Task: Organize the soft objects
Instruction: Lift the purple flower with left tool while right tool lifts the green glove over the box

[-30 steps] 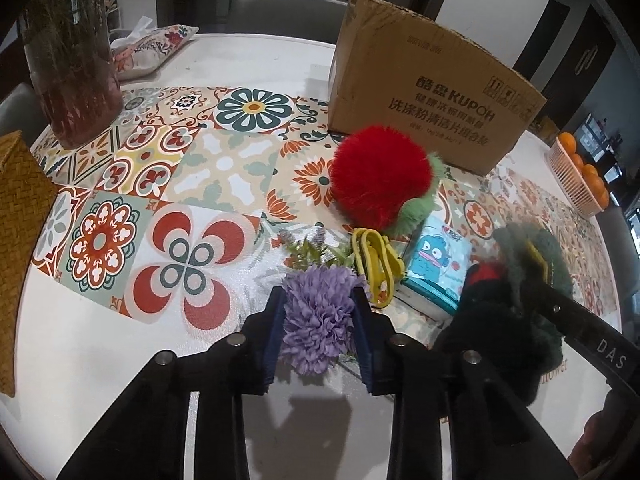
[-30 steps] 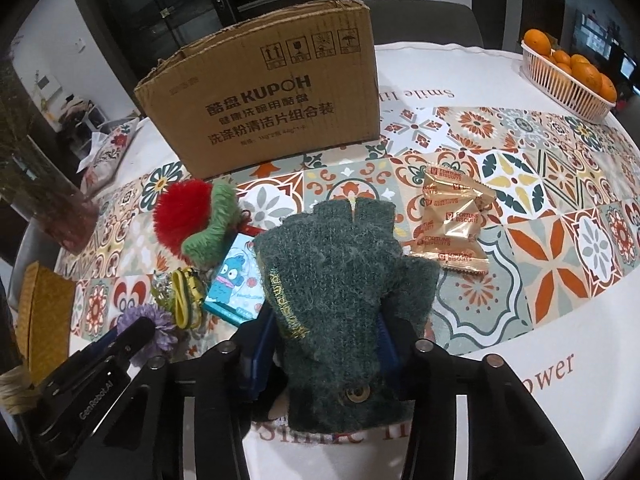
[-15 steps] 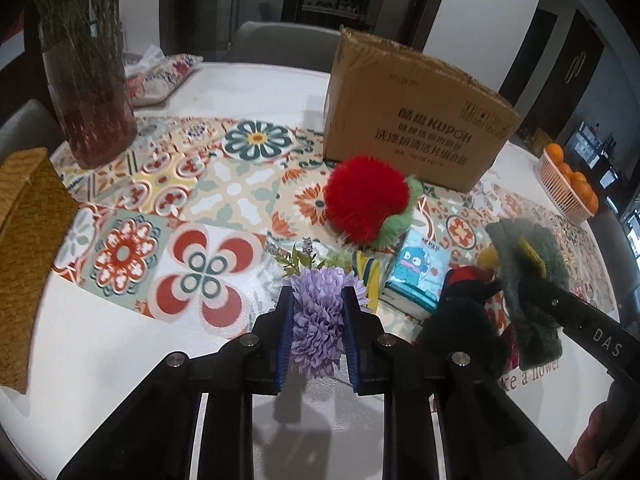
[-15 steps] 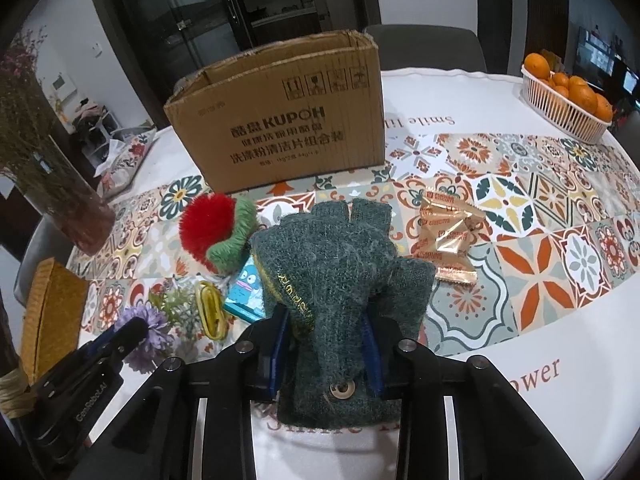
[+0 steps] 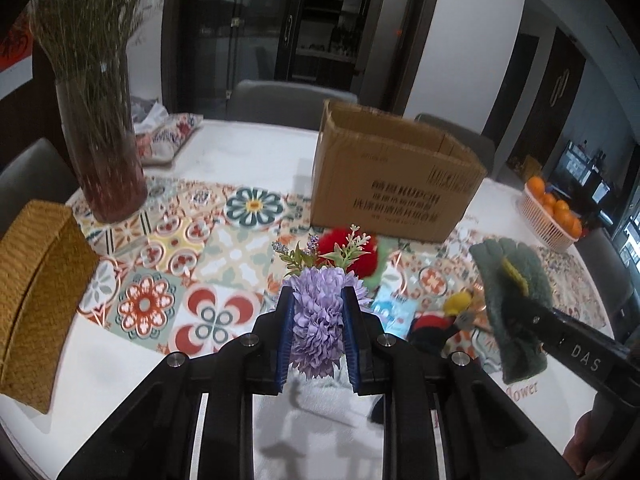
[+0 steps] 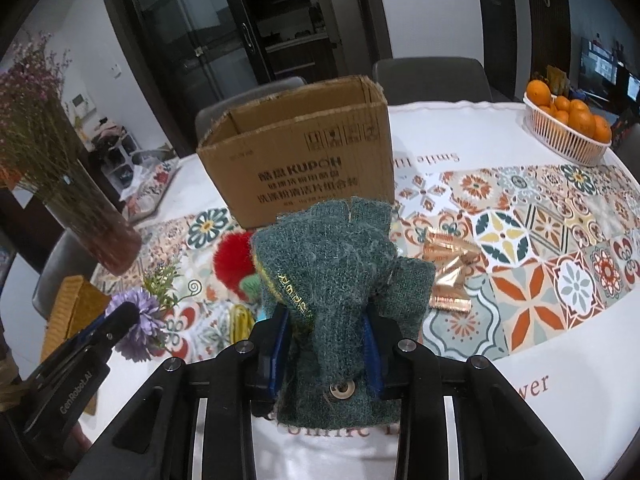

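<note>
Patterned tablecloth (image 6: 532, 280) spreads under us, one open cardboard box (image 6: 304, 160) behind. Our left gripper (image 5: 318, 332) pinches one purple flower (image 5: 320, 320), raised off the cloth, sprigs pointing away toward the box. Our right gripper (image 6: 326, 348) clamps one green knit glove (image 6: 332, 276), lengthwise upright, fingers toward the box.

I see the purple flower (image 5: 318, 322), a cloth bloom with green sprigs behind its head, pinched between blue pads and lifted off the surface (image 5: 120, 364), head toward me. To its right the green glove (image 6: 336, 280), knitted and fingerless with a metal snap near the cuff, is clamped upright too, finger ends up. Farther off, the red pompom (image 6: 232, 261) with its pale green part lies on the surface just in front of the open box (image 6: 300, 160), which stands upright at the far side.
</note>
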{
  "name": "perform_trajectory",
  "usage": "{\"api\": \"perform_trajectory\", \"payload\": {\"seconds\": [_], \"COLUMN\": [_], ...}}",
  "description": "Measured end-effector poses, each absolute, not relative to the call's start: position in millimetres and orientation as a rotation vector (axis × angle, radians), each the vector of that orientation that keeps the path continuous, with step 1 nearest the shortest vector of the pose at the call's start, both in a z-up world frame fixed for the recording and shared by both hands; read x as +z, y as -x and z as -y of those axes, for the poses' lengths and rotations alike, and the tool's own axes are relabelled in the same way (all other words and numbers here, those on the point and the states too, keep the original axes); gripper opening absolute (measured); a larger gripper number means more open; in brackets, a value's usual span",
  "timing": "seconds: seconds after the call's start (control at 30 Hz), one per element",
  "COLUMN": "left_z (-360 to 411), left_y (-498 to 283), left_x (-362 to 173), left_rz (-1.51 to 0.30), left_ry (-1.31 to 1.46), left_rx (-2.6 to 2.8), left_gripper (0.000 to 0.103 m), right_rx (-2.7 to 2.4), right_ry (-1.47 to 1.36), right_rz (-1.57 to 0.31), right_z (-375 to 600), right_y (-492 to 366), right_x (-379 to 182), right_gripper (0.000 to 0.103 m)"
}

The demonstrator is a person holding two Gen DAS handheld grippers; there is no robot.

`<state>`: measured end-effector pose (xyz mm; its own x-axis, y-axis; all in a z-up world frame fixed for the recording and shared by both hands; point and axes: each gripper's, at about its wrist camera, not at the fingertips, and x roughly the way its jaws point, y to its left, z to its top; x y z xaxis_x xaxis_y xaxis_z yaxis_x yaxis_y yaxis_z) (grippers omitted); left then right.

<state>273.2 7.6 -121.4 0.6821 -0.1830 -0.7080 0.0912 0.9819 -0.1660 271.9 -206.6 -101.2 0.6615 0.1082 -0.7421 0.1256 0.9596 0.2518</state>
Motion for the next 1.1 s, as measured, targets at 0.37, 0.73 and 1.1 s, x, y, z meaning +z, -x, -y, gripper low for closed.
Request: {"api": "perform_trajectory", "payload": {"seconds": [0.37,0.73,1.1], "left_z": [3.6,25.6,42.4], "left_y": [-276.9,-289.9,-305.8], "left_x": [-80.2,-44.4,-25.3], "left_rz": [-0.694,-0.602,-0.549], "left_ry": [0.132,0.133,0.129], "left_rx": [-0.188,-0.240,-0.261], "left_gripper": [0.023,0.023,0.023], "right_rx": [0.040,0.094,0.140], "right_ry": [-0.284,-0.271,-0.268], "right_rz": [-0.739,-0.651,-0.623], "right_z": [216.1,228.4,245.2], "right_y": [-272.4,-282.0,-306.7], "right_x": [-61.7,-29.6,-12.4], "right_gripper": [0.033,0.033,0.033]}}
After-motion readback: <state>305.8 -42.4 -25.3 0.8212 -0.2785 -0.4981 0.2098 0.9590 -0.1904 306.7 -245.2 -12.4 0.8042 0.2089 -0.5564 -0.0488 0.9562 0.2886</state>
